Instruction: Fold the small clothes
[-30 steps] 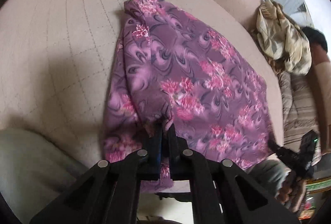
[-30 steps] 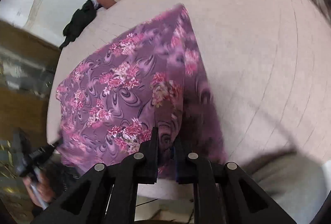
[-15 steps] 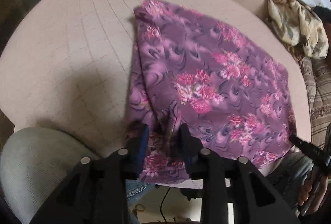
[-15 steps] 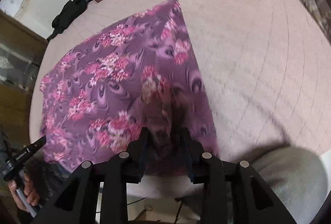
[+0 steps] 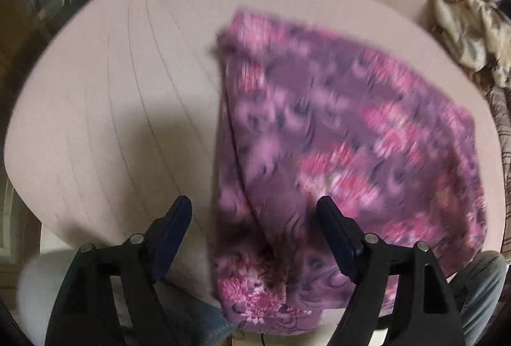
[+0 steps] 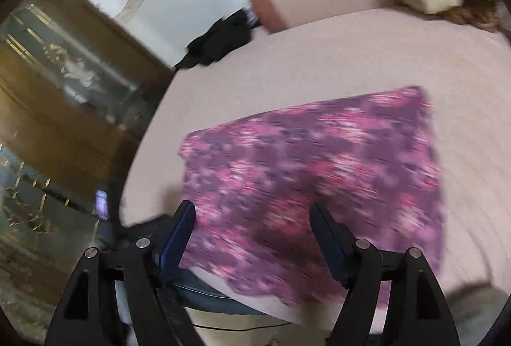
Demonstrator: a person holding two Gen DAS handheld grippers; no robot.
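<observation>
The purple flowered cloth (image 5: 345, 154) lies flat on the pink table (image 5: 111, 122), draping over its near edge. Left hand-held gripper (image 5: 254, 218) and right hand-held gripper (image 6: 252, 221) hover above it, fingers spread wide, holding nothing.

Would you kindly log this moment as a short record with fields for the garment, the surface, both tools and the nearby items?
garment: purple floral-print cloth, lying spread flat, near edge hanging over the table edge
surface: round beige padded table
left tool: open, holding nothing, above the cloth's near left edge
right tool: open, holding nothing, above the cloth's near edge
nearby: cream patterned fabric heap on the seat beyond; black cloth at the far rim
image quality: motion-blurred
</observation>
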